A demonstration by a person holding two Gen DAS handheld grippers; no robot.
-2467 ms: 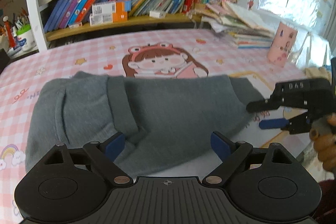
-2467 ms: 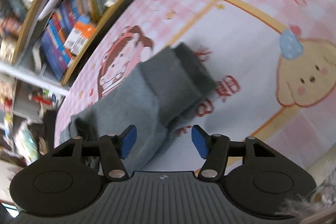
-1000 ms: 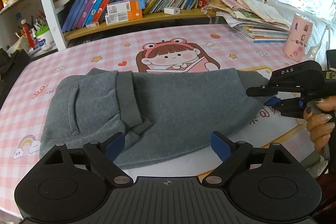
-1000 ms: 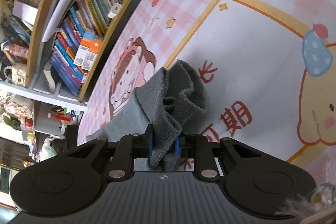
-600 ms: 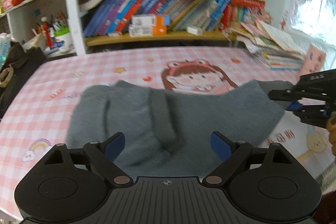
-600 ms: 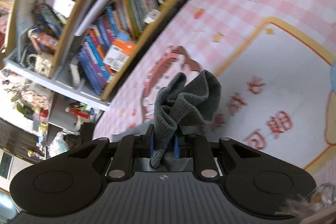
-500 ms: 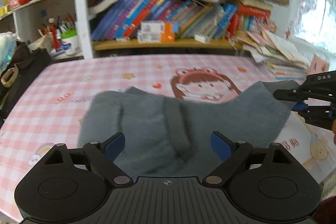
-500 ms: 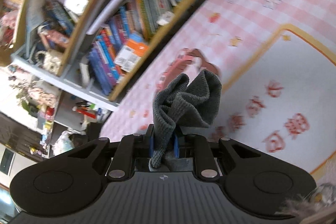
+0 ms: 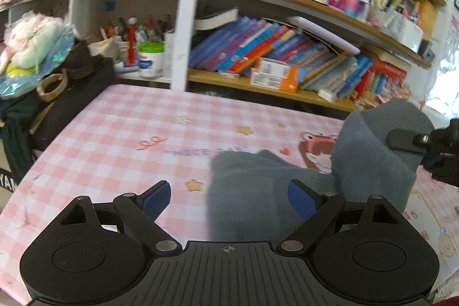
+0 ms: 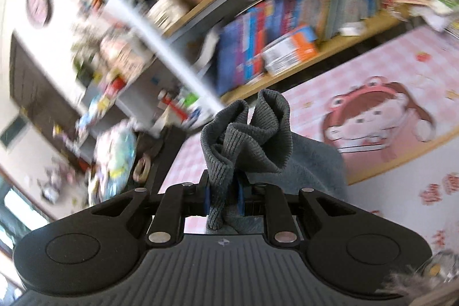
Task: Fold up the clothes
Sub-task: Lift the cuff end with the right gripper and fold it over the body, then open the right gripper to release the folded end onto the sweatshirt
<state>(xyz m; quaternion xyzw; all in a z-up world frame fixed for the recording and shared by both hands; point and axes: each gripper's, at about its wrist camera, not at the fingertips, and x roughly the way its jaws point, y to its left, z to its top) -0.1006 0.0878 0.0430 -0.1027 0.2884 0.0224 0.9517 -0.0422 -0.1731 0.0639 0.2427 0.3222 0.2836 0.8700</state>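
Observation:
A grey garment (image 9: 289, 185) lies on the pink checked table cover (image 9: 120, 139). Its right end (image 9: 381, 151) is lifted off the table and carried leftward over the rest. My right gripper (image 10: 223, 198) is shut on the ribbed cuff (image 10: 246, 128) of that end; it also shows at the right edge of the left wrist view (image 9: 430, 145). My left gripper (image 9: 229, 198) is open and empty, low over the table at the garment's near left edge.
A bookshelf (image 9: 287, 62) full of books stands behind the table. Dark bags and a bracelet (image 9: 51, 82) sit off the table's left edge. A cartoon girl print (image 10: 378, 116) marks the cover.
My right gripper closed on the garment's right cuff, lifted it and carried it leftward over the garment. My left gripper stayed open and swung its view to the left.

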